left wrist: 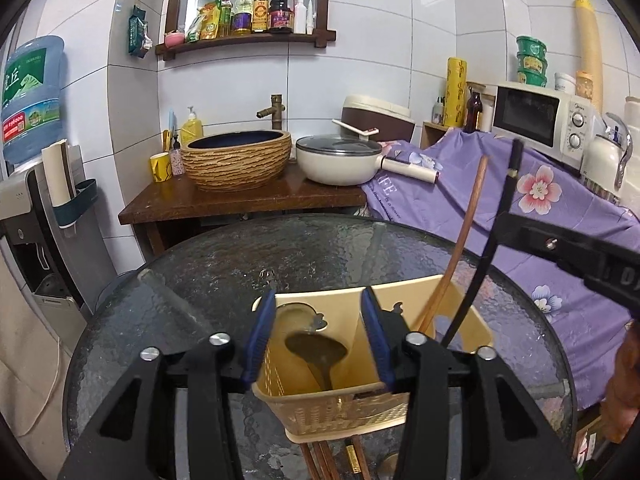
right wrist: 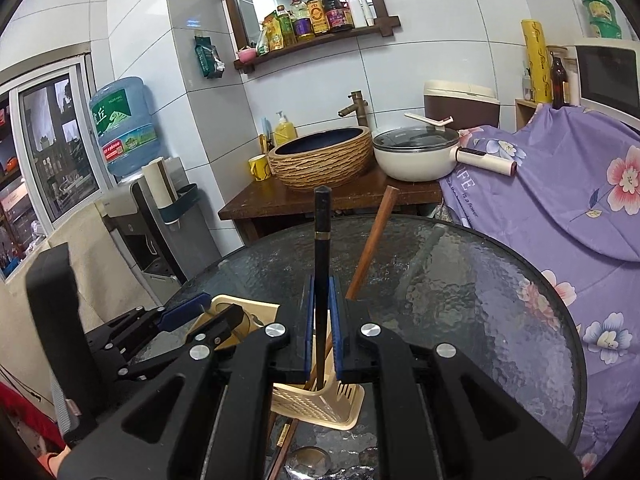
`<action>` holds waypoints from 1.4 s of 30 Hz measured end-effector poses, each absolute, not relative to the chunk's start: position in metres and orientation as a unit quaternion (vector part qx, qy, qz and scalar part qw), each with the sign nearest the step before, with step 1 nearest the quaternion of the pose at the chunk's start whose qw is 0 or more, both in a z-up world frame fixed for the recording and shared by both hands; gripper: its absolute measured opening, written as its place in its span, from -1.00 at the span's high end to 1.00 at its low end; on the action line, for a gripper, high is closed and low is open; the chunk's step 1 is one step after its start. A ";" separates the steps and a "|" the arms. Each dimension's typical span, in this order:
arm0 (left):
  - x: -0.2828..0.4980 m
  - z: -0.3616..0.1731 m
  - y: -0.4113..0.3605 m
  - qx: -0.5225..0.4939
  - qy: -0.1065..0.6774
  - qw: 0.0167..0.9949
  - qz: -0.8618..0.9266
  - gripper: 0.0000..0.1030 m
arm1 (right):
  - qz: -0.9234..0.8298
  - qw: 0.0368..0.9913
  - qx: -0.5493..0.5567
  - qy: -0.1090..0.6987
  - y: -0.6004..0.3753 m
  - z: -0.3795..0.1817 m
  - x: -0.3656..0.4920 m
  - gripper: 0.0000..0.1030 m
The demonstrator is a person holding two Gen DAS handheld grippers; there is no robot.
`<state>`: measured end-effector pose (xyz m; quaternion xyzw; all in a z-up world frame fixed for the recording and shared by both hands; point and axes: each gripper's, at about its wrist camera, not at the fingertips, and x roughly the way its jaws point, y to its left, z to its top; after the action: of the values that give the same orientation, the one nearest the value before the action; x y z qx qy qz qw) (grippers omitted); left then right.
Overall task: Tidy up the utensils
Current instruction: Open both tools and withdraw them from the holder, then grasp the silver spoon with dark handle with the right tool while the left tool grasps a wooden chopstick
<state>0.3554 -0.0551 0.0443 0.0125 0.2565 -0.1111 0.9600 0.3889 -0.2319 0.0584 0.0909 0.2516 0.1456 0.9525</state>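
Utensil holder (left wrist: 340, 392), cream plastic with woven-pattern sides, on a round textured-glass worktop (left wrist: 224, 276). Left gripper (left wrist: 318, 340) with blue-padded fingers spread around the holder's left compartment, one outside the wall, the other by the divider; clamped or not, cannot tell. Inside that compartment, from the left wrist view, a dark ladle-like spoon (left wrist: 318, 354) lying bowl up. In the right compartment, a black chopstick (left wrist: 494, 236) with a gold band and a reddish-brown chopstick (left wrist: 460, 240), both leaning up and right. Right gripper (right wrist: 321, 316) closed on the black chopstick, pads pressed to both sides, the stick nearly upright with its lower end inside the holder. Only in the right wrist view: the pinch itself, the left gripper's body at lower left, a round metal object (right wrist: 308, 460) on the glass. Under the holder, more brown and black sticks (left wrist: 332, 460) on the worktop. Behind, a woven-look basin (left wrist: 236, 160), cream lidded pan (left wrist: 340, 162), microwave (left wrist: 536, 118), purple floral cloth (left wrist: 540, 208).
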 end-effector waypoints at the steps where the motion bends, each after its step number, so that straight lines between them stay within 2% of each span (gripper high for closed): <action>1: 0.350 0.047 -0.053 0.008 0.249 0.962 -0.110 -0.11 | 0.143 0.954 0.088 0.248 -0.233 0.058 0.388 0.81; 3: 0.342 0.051 -0.051 0.006 0.238 0.965 -0.109 -0.19 | 0.140 0.957 0.082 0.241 -0.233 0.057 0.384 0.62; 4: 0.336 0.053 -0.049 0.006 0.232 0.967 -0.109 -0.22 | 0.141 0.958 0.082 0.235 -0.234 0.057 0.380 0.31; 5: 0.329 0.054 -0.048 0.007 0.226 0.968 -0.109 -0.29 | 0.141 0.959 0.083 0.229 -0.236 0.058 0.376 0.10; 9: 0.310 0.058 -0.042 0.009 0.212 0.972 -0.098 -0.54 | 0.133 0.964 0.074 0.219 -0.237 0.059 0.360 0.09; 14: 0.285 0.050 -0.028 0.015 0.222 0.972 -0.076 -0.61 | 0.121 0.964 0.051 0.232 -0.233 0.047 0.335 0.07; 16: 0.279 0.041 -0.022 0.018 0.238 0.969 -0.066 -0.61 | 0.120 0.959 0.038 0.253 -0.229 0.033 0.326 0.01; 24: 0.262 -0.020 -0.002 0.009 0.323 0.946 -0.039 -0.61 | 0.119 0.926 0.035 0.355 -0.210 -0.047 0.318 0.01; 27: 0.259 -0.045 0.007 -0.005 0.350 0.937 -0.019 -0.48 | 0.109 0.914 0.026 0.391 -0.198 -0.078 0.319 0.01; 30: 0.256 -0.058 0.011 -0.012 0.368 0.930 -0.020 -0.38 | 0.114 0.904 0.030 0.411 -0.188 -0.095 0.321 0.01; 42: 0.247 -0.068 0.024 -0.021 0.379 0.925 -0.009 -0.37 | 0.083 0.889 0.005 0.451 -0.159 -0.123 0.329 0.01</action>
<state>0.2471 0.0238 -0.0680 -0.0209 0.3785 -0.0095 0.9253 0.3290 -0.1589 -0.1232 0.0045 0.4506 0.0826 0.8889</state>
